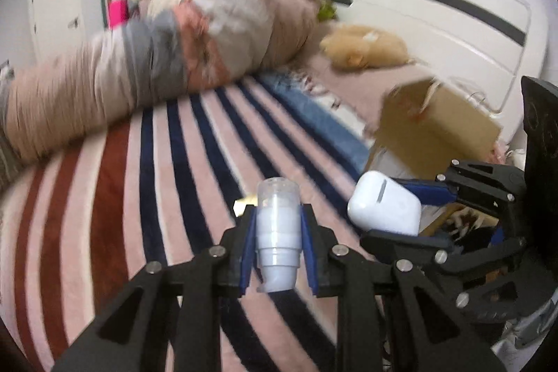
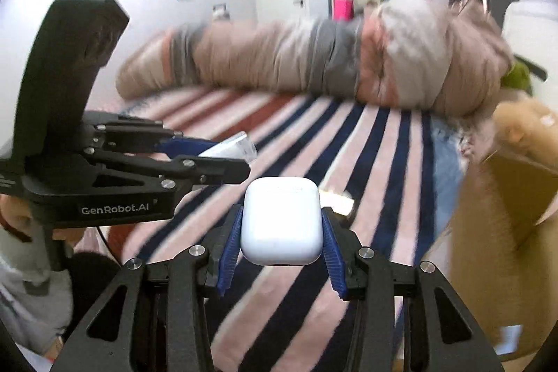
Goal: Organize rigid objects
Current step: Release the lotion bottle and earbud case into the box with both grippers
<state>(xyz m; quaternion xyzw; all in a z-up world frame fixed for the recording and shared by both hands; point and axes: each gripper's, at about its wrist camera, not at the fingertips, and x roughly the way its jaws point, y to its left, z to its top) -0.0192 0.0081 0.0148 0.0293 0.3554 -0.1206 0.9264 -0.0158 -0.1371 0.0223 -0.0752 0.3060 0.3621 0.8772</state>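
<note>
Left gripper [image 1: 279,232]: mine, clamped on a small white pump bottle [image 1: 278,232] with a clear cap; blue pads press both its sides, cap pointing forward.

Right gripper [image 2: 281,232]: mine, clamped on a white earbud charging case [image 2: 281,221]; ribbed blue pads grip its two sides, the case upright between them.

Position of both: held up over the striped blanket [image 1: 157,169], neither item touching it. In the left view the earbud case [image 1: 383,204] sits just beside the cardboard box [image 1: 436,124]; the pump bottle is to its left, a little apart.

Cardboard box: brown, flap raised, on the bed at the right side; I judge it the likely place for these things. Its inside is mostly hidden; something dark and mixed shows low behind my right gripper, too blurred to name.

Small gold item [image 2: 336,199]: shiny, lying on the blanket just past the earbud case; identity unclear.

Background: rolled duvet [image 1: 146,58] across the far side of the bed, tan plush toy [image 1: 366,49] near the white headboard [image 1: 453,6].

Done: both items picked up and in hand.

Left: neither is in the box; both need to be brought over its opening and released. The gold item may be loose too, though I cannot say it belongs to the job.

Risk: the smooth case could slip in a side grip.
</note>
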